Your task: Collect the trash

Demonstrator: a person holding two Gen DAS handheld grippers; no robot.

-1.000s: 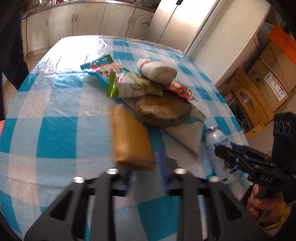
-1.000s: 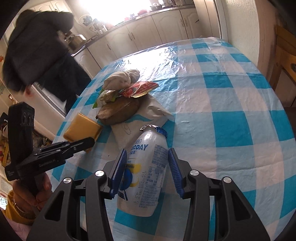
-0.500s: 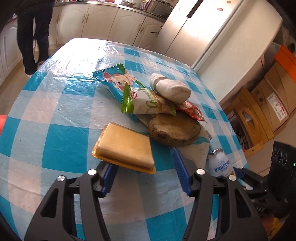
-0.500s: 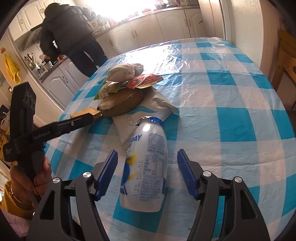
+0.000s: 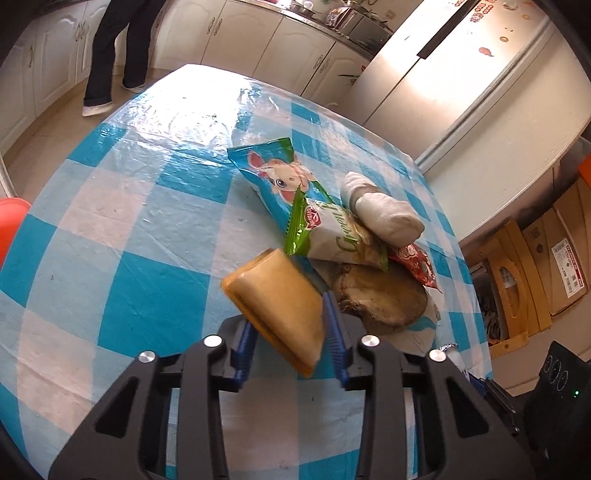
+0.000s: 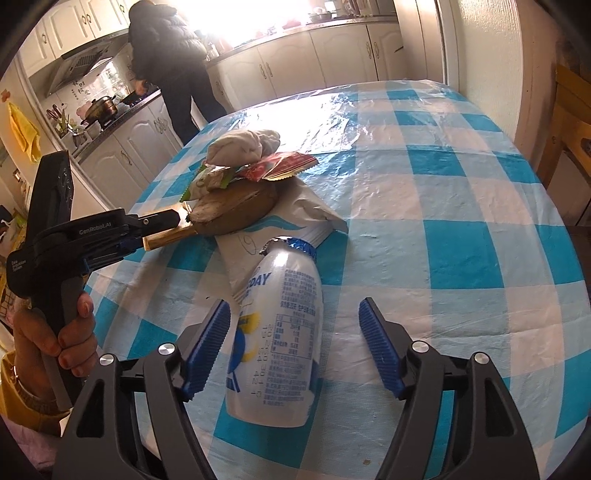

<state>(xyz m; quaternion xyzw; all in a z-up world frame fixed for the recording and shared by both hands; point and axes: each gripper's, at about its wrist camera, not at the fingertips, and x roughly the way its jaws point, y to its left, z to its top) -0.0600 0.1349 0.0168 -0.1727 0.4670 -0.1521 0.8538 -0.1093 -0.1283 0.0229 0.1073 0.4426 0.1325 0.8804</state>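
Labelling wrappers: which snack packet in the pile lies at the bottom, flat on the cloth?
The blue packet with the cartoon animal; the green-edged packet overlaps its end, and the red one rests on the brown disc.

You get strong daylight from the kitchen window (image 6: 236,22), which blows out to white in your right wrist view and leaves the person (image 6: 170,62) in front of it a dark silhouette. Glare sheets across the far end of the plastic tablecloth (image 5: 192,107) in both views. The yellow packet (image 5: 275,308) is slightly motion-blurred. Fisheye bending curves the edges, and the corners go black.
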